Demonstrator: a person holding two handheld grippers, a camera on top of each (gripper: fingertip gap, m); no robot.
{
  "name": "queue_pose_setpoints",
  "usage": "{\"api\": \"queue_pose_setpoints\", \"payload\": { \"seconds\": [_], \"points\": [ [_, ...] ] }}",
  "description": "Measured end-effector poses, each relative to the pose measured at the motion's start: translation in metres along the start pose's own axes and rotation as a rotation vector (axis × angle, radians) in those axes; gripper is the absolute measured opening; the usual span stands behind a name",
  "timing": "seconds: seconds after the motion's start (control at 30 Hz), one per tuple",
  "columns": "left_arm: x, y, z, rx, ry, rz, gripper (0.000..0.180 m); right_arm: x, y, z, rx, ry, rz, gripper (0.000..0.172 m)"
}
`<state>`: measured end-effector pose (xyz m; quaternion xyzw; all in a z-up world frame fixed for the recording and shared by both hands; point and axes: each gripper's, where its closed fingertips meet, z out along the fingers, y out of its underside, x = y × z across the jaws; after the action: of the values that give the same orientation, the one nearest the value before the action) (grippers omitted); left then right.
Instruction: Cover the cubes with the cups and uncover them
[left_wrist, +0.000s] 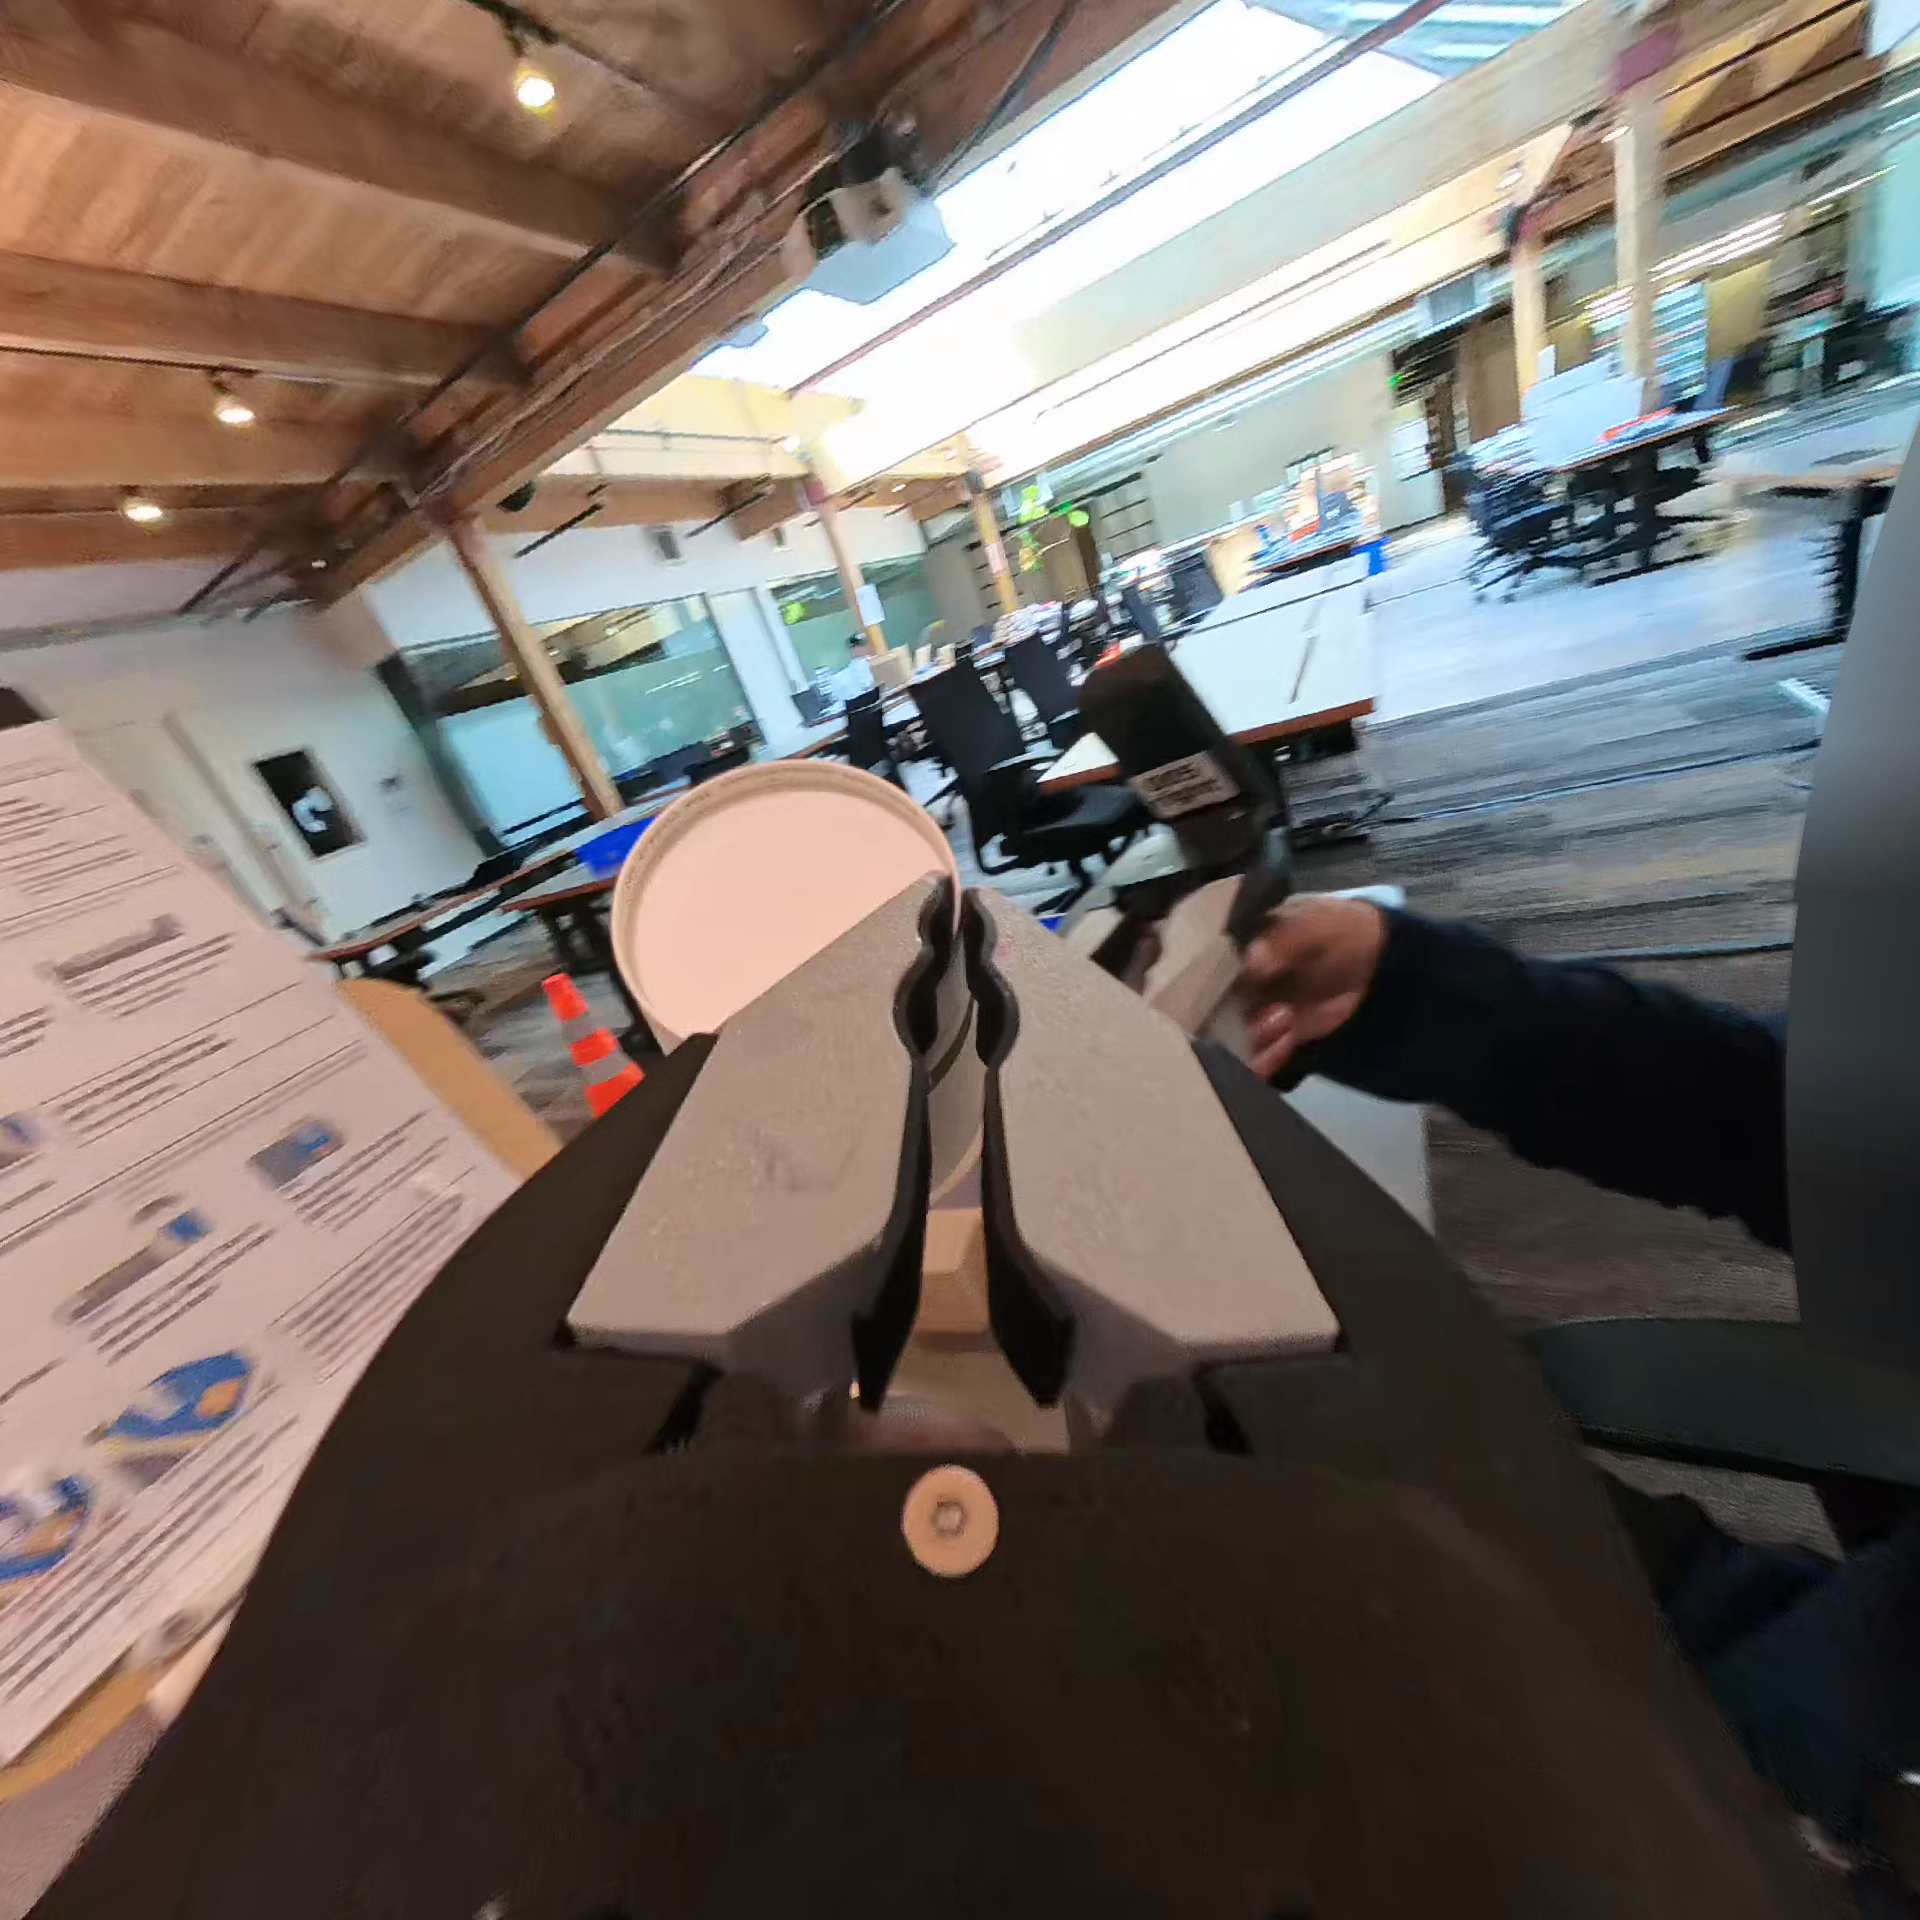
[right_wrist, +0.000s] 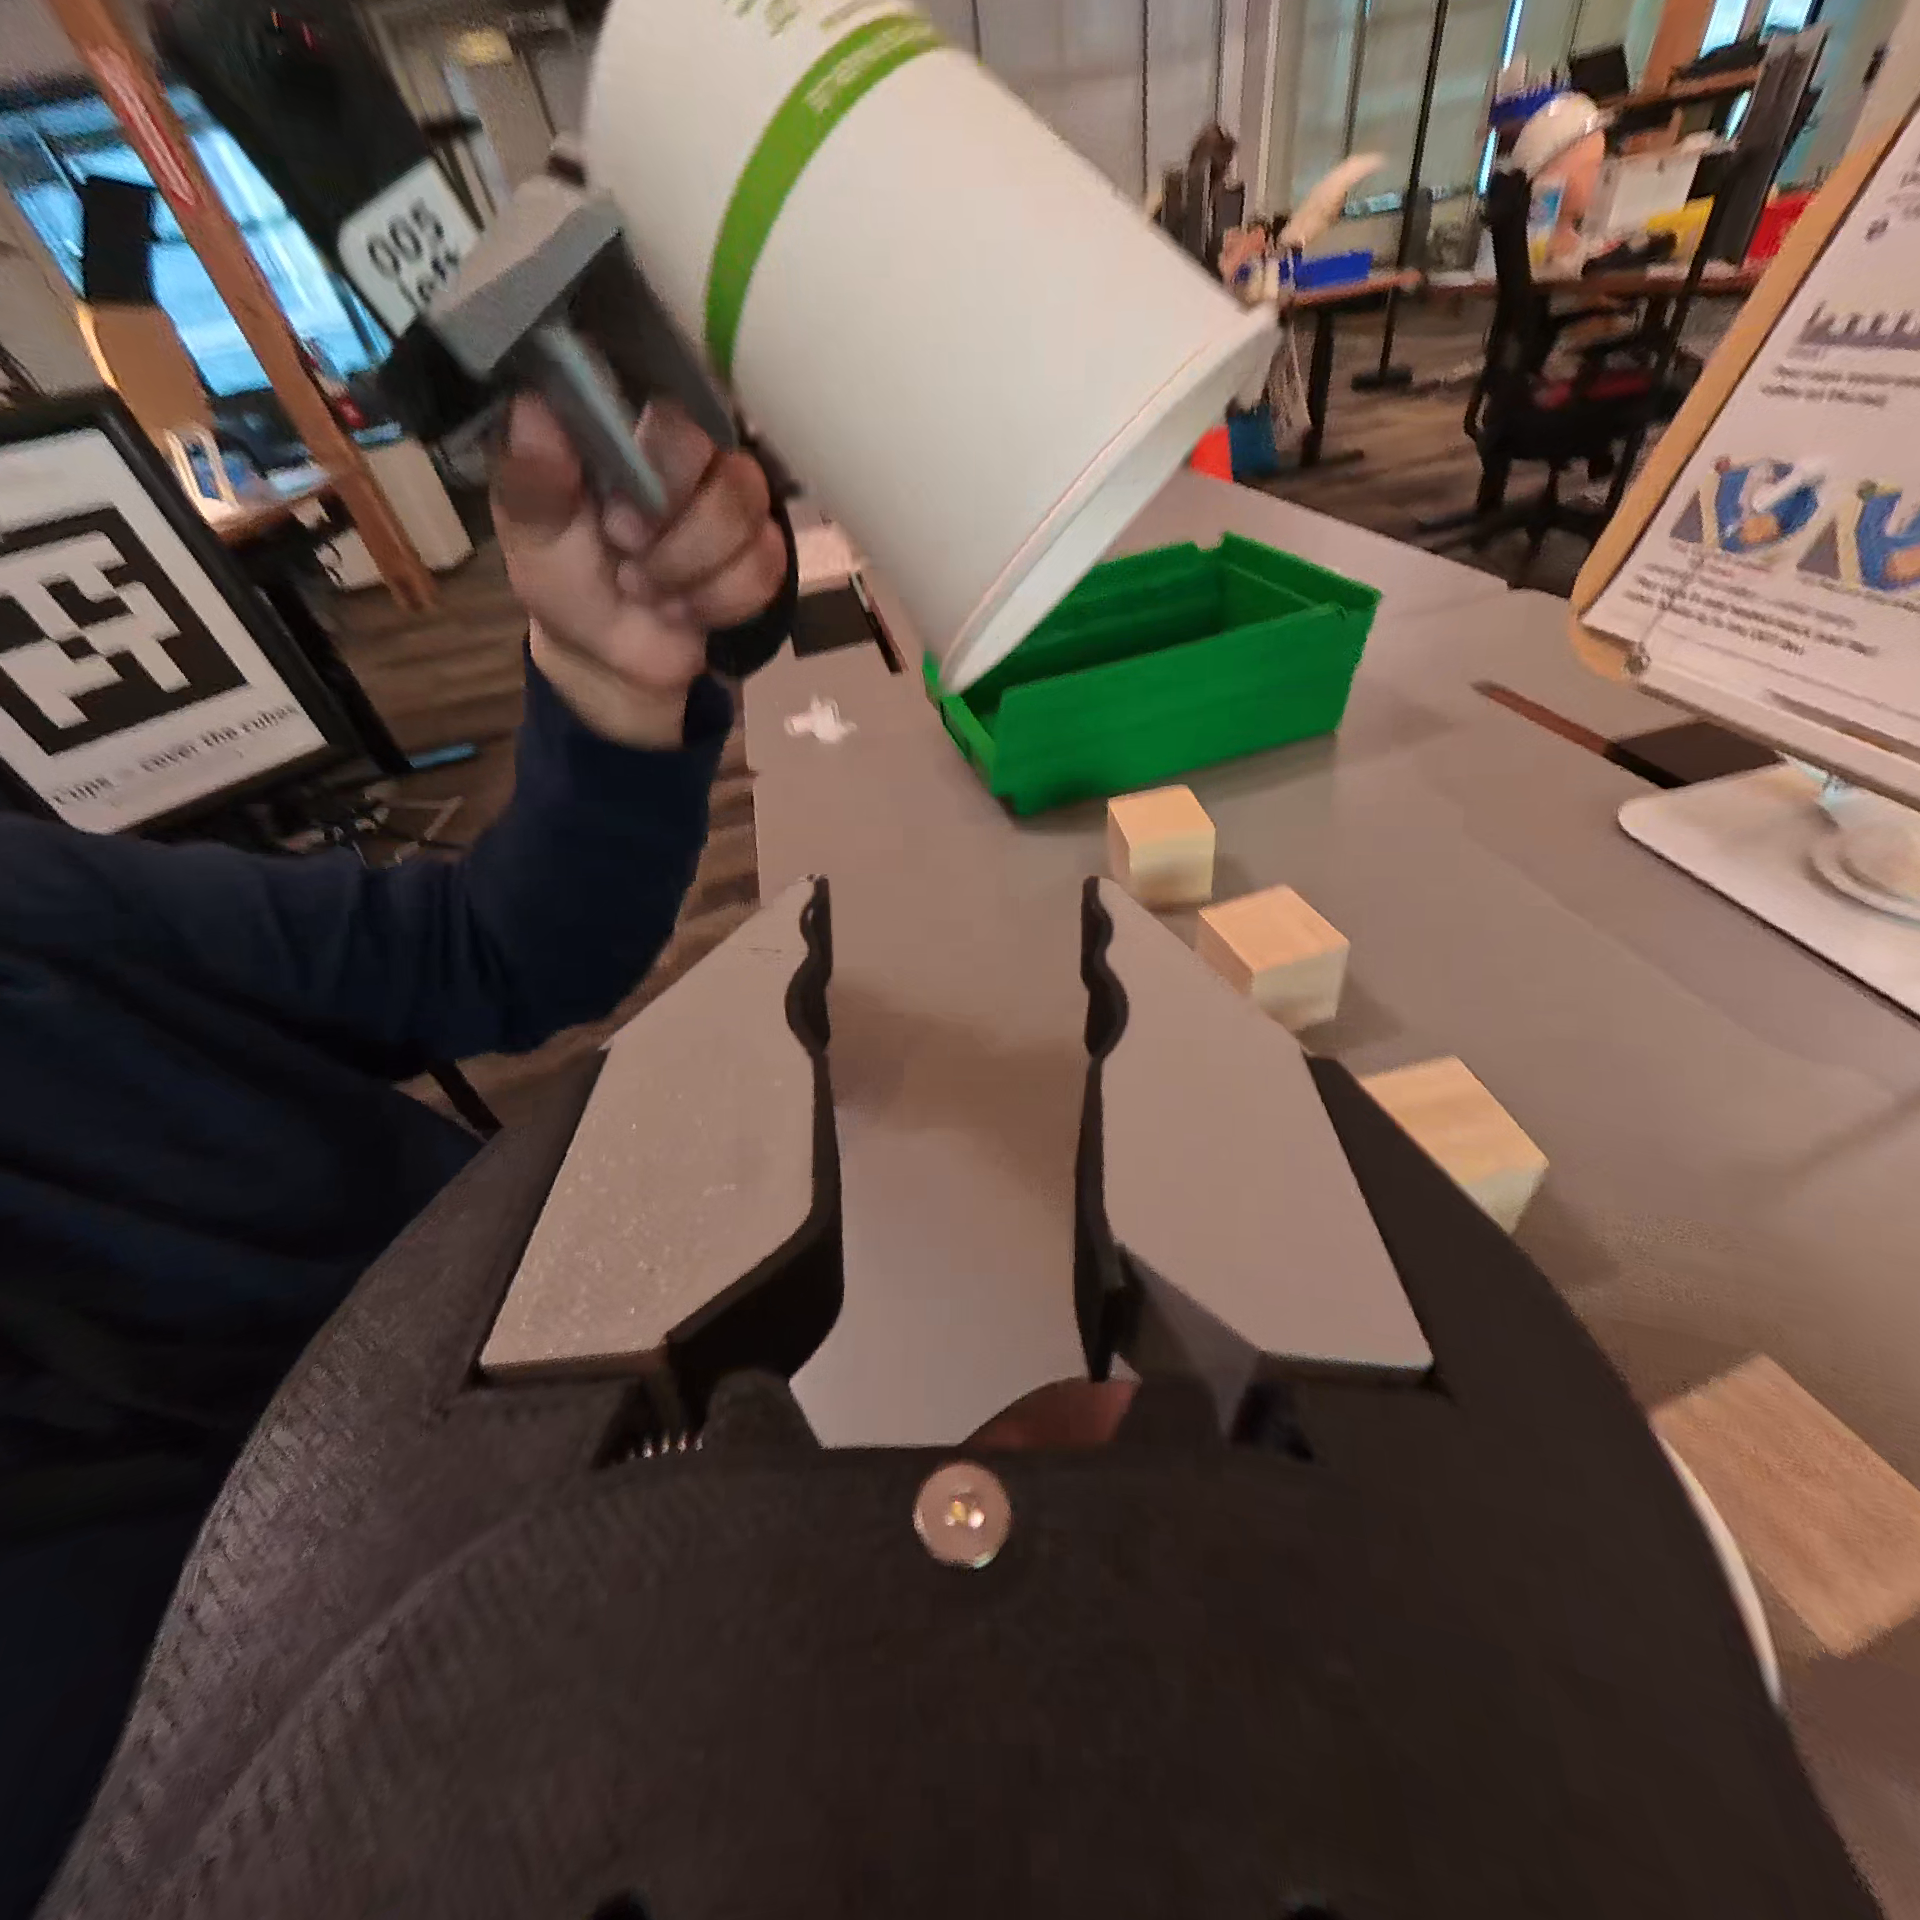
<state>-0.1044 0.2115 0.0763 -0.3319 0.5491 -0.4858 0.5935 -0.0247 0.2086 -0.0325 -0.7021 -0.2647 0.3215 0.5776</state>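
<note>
My left gripper (left_wrist: 958, 904) is shut on the wall of a white cup (left_wrist: 769, 894) and holds it in the air, tilted. The right wrist view shows this cup (right_wrist: 935, 312) with a green band, high above the grey table (right_wrist: 935, 790), with its wide end tipped down towards a green bin. My right gripper (right_wrist: 951, 904) is open and empty above the table. Several wooden cubes lie in a row to its right: one (right_wrist: 1161, 844), another (right_wrist: 1273, 966) and a third (right_wrist: 1455, 1138). The right gripper also shows in the left wrist view (left_wrist: 1195, 831), held by a hand.
A green bin (right_wrist: 1164, 665) stands on the table beyond the cubes. A board with printed sheets (right_wrist: 1766, 468) and a white stand base (right_wrist: 1745, 842) are at the right. A marker sign (right_wrist: 114, 623) stands at the left. An orange cone (left_wrist: 592, 1044) is on the floor.
</note>
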Motion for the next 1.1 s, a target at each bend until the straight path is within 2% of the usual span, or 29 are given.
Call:
{"api": "queue_pose_setpoints", "payload": {
  "seconds": [0.13,0.2,0.3,0.37,0.4,0.43,0.47,0.5,0.6,0.7,0.8,0.93,1.03,1.1],
  "points": [
    [0.035,-0.003,0.012,0.032,0.100,-0.052,0.000,-0.018,-0.022,0.000,0.162,-0.098,-0.011,0.046],
    [0.041,0.006,0.016,0.026,0.114,-0.059,0.000,-0.030,-0.031,-0.003,0.235,-0.184,0.005,0.035],
    [0.035,0.016,0.015,0.068,0.103,-0.130,0.000,-0.031,-0.034,-0.007,0.243,-0.218,0.037,0.020],
    [0.020,0.041,0.015,0.000,0.039,-0.179,0.001,-0.033,-0.037,-0.015,0.237,-0.254,0.053,0.008],
    [0.016,0.059,0.015,-0.060,0.029,-0.192,0.000,-0.029,-0.040,-0.020,0.233,-0.222,0.048,0.005],
    [0.015,0.077,0.013,-0.118,0.032,-0.202,0.009,-0.021,-0.041,-0.027,0.207,-0.155,0.013,0.001],
    [0.014,0.096,0.011,-0.182,0.038,-0.207,0.023,-0.012,-0.041,-0.034,0.163,-0.080,-0.042,0.000],
    [0.011,0.117,0.006,-0.252,0.019,-0.205,0.030,-0.003,-0.044,-0.044,0.126,-0.003,-0.092,0.000],
    [-0.007,0.176,-0.014,-0.434,-0.084,-0.168,0.033,0.019,-0.055,-0.076,-0.014,0.183,-0.172,0.000],
    [-0.010,0.217,-0.029,-0.530,-0.106,-0.211,0.033,0.026,-0.046,-0.093,-0.246,0.255,-0.214,0.000],
    [-0.006,0.243,-0.037,-0.570,-0.102,-0.254,0.033,0.029,-0.019,-0.098,-0.508,0.280,-0.218,0.000],
    [-0.002,0.262,-0.042,-0.604,-0.091,-0.291,0.033,0.039,0.024,-0.093,-0.821,0.334,-0.245,0.000],
    [-0.003,0.270,-0.046,-0.629,-0.107,-0.282,0.033,0.040,0.044,-0.090,-0.970,0.327,-0.256,0.000],
    [-0.002,0.276,-0.049,-0.648,-0.109,-0.269,0.033,0.044,0.047,-0.088,-1.013,0.341,-0.263,0.000]
  ]
}}
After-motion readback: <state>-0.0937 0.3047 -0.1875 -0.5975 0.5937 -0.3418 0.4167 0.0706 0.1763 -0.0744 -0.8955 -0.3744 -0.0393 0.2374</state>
